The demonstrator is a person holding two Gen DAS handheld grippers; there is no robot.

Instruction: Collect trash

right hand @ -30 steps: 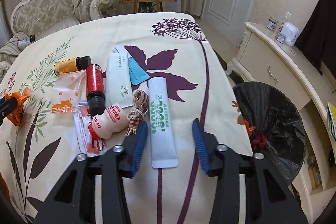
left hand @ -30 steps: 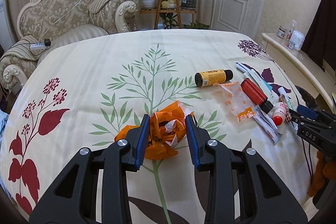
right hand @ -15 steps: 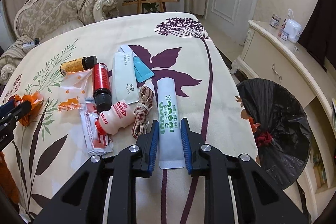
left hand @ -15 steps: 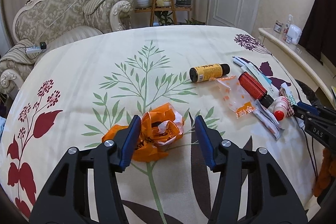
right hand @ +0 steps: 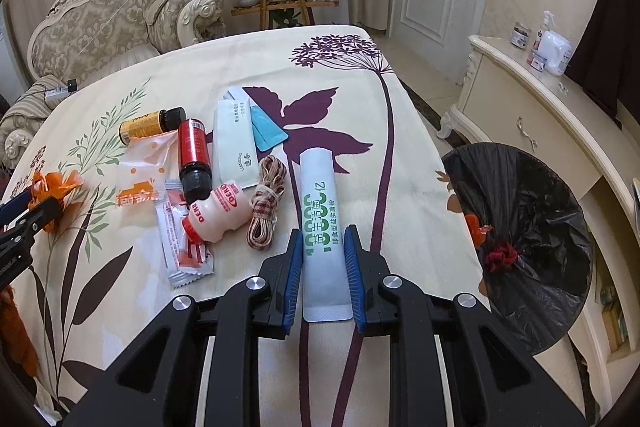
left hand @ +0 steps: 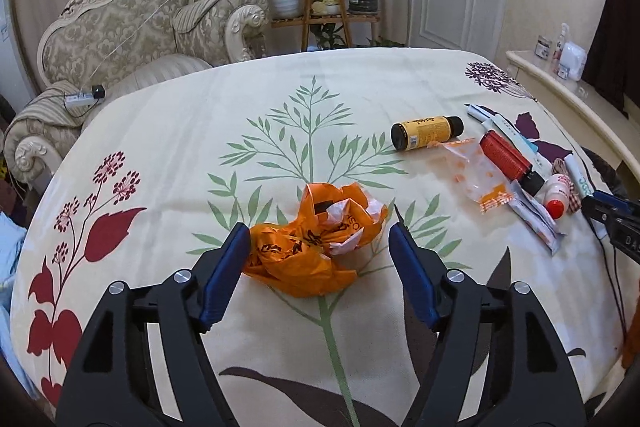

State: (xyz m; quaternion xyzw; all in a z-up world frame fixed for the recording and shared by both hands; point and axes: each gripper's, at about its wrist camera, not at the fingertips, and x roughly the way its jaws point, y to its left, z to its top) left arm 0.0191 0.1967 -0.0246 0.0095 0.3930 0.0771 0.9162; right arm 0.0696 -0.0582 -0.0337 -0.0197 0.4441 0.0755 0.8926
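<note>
A crumpled orange plastic bag (left hand: 316, 243) lies on the flowered bedspread (left hand: 200, 131). My left gripper (left hand: 318, 259) is open wide, one finger on each side of the bag and apart from it. My right gripper (right hand: 322, 259) is shut on the near part of a long white sachet with green print (right hand: 320, 211), which lies flat on the bedspread (right hand: 400, 155). The orange bag also shows at the left edge of the right wrist view (right hand: 54, 185). A bin lined with a black bag (right hand: 520, 227) stands to the right of the bed.
Left of the sachet lie a checked cord bundle (right hand: 267, 203), a small white drink bottle (right hand: 218, 213), a red bottle (right hand: 193, 157), a yellow bottle (right hand: 150, 125), a clear orange-printed wrapper (right hand: 142, 167) and white packets (right hand: 236, 143). A cream dresser (right hand: 532, 115) stands right.
My left gripper opened wide and let go of the orange bag, which stays on the bed. My right gripper closed onto the white sachet.
</note>
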